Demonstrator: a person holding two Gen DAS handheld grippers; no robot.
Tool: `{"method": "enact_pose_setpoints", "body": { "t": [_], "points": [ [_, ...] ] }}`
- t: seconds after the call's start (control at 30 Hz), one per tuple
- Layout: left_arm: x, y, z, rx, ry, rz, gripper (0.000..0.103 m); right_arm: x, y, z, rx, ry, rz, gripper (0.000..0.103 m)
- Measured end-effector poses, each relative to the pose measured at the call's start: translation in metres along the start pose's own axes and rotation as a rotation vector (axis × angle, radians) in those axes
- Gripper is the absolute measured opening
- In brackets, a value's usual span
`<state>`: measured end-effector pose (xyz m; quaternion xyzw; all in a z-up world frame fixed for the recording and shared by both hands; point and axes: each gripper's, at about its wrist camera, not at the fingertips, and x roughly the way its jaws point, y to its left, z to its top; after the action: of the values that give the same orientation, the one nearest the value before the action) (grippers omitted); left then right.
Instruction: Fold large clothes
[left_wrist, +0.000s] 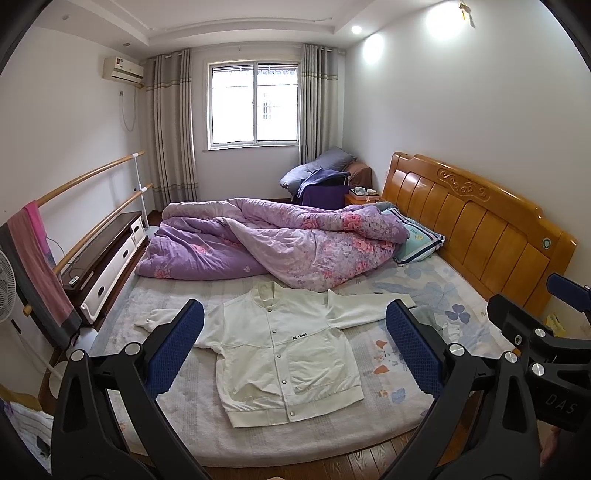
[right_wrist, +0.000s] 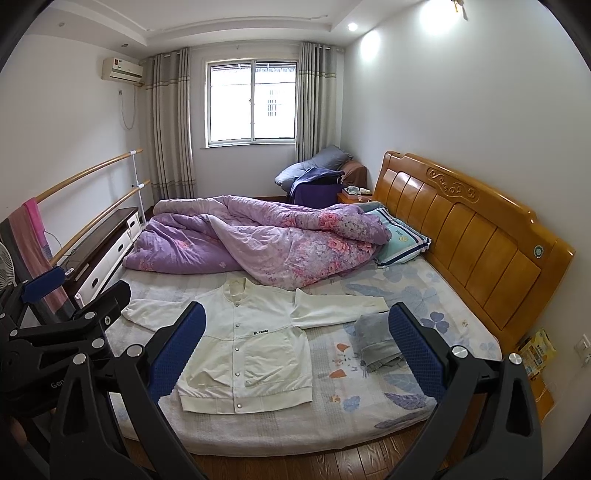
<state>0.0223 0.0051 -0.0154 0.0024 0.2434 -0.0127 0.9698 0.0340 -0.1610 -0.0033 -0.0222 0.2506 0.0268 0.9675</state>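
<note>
A white jacket (left_wrist: 284, 354) lies flat and face up on a bed (left_wrist: 207, 424), buttoned, collar toward the top of the frame, both sleeves spread out to the sides. In the left wrist view it sits in the lower centre, framed between the two blue-padded fingers of the left gripper (left_wrist: 295, 347), which are spread wide and hold nothing. The right gripper (left_wrist: 546, 332) shows here only as black parts at the right edge.

The right wrist view shows the jacket (right_wrist: 251, 350) slightly left of centre, again between wide-spread blue fingers of the right gripper (right_wrist: 295, 350), empty. This view reveals what the other mostly hides: a folded grey garment (right_wrist: 380, 343) on the sheet at lower right, just below the cuff of the jacket's right-hand sleeve and partly covered by the right finger. It also shows a yellow packet (right_wrist: 539, 350) on the floor side beyond the bed, at the right edge. The left gripper (right_wrist: 66, 314) fills the left edge and hides part of the bed's left side.

Behind the jacket, across the middle of both views, lies a rumpled purple floral quilt (left_wrist: 266, 240), its lower edge just beside the collar. A striped pillow (left_wrist: 417, 240) rests against the wooden headboard (left_wrist: 480, 221) on the right. A window (left_wrist: 255, 103) with curtains is at upper centre, an air conditioner (left_wrist: 123, 68) at upper left, and a low cabinet (left_wrist: 110, 251) along the left.
</note>
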Motion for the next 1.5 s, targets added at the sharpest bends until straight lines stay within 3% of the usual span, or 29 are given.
{"method": "enact_pose_setpoints", "body": {
  "t": [1.5],
  "points": [
    [-0.019, 0.002, -0.003, -0.011, -0.005, 0.023, 0.098, -0.002, -0.002, -0.002, -0.002, -0.006, 0.014, 0.096]
  ]
}}
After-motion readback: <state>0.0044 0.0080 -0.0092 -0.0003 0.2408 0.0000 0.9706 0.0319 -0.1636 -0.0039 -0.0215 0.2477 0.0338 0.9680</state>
